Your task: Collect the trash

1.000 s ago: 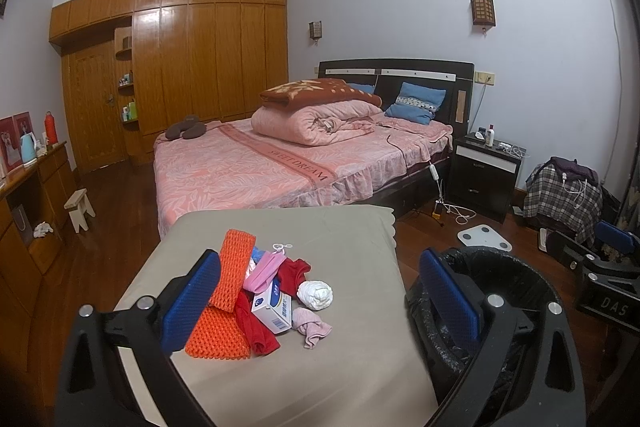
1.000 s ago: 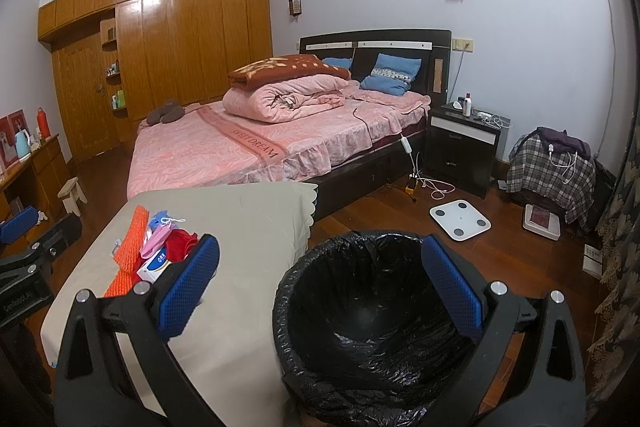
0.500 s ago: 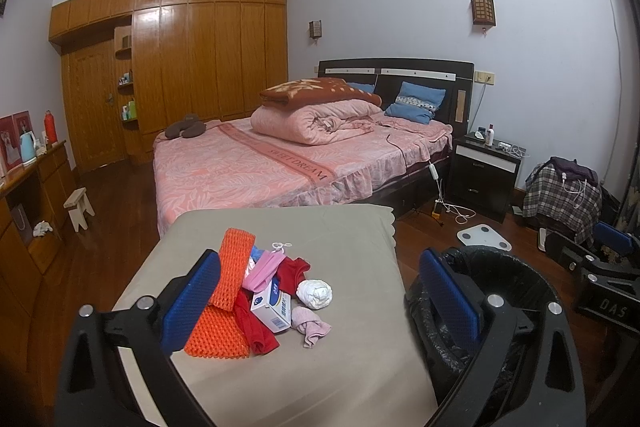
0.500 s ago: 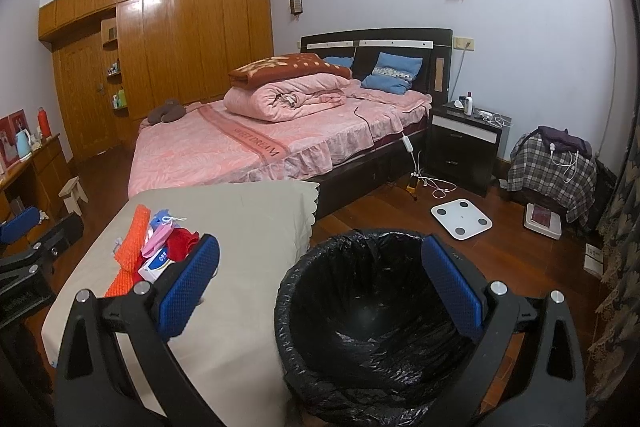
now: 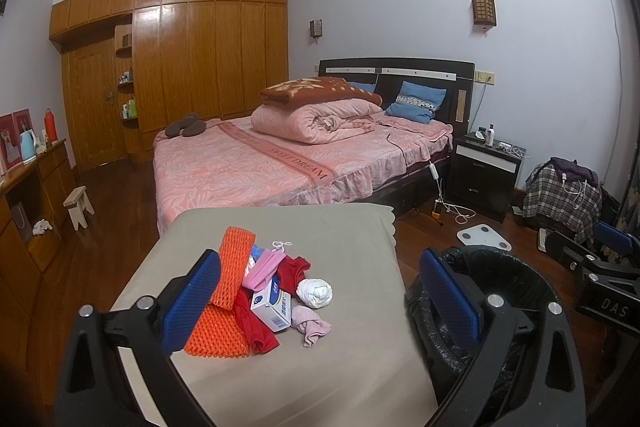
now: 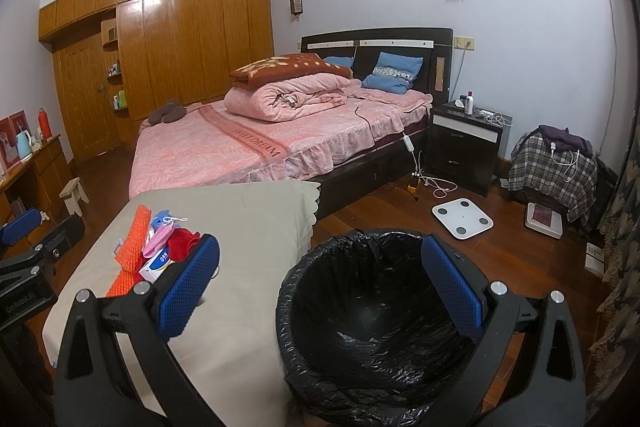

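Trash pile (image 5: 264, 291) on table (image 5: 352, 367); bin (image 6: 372, 323) right of table; bed (image 5: 280, 159) behind.

The left claw (image 5: 320, 301) is hiding part of the orange net (image 5: 224, 311). The blue thing (image 5: 256, 251) is peeking out from under the pile, too covered to tell what it is. The words on the small box (image 5: 272, 307) are too tiny to read. The bin (image 6: 372, 327) is getting cut off at the bottom edge, and the right claw (image 6: 320, 287) is covering its sides.
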Demonstrator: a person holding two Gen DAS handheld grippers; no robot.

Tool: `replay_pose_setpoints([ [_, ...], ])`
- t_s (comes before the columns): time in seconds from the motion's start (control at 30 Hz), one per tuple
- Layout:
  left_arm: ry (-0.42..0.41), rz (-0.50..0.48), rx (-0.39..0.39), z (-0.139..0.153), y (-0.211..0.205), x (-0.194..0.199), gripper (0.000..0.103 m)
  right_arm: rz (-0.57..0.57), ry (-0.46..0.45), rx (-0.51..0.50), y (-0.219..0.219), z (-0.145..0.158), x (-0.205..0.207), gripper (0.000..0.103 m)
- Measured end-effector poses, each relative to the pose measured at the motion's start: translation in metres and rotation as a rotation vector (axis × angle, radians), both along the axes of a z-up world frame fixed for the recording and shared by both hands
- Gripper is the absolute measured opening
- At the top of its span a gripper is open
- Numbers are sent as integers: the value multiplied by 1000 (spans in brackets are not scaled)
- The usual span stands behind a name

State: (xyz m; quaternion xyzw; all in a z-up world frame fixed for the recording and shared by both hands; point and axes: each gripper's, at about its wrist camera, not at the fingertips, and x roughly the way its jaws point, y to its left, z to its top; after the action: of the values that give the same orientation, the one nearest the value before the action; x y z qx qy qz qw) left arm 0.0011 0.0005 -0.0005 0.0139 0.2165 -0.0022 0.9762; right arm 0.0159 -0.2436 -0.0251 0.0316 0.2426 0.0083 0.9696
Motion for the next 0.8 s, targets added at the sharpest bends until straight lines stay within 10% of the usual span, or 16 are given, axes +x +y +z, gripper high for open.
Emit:
replay_pose_setpoints([
  [0.8,10,16,-7,-3,6,2,97,29,10,-2,18,-2,11,98],
])
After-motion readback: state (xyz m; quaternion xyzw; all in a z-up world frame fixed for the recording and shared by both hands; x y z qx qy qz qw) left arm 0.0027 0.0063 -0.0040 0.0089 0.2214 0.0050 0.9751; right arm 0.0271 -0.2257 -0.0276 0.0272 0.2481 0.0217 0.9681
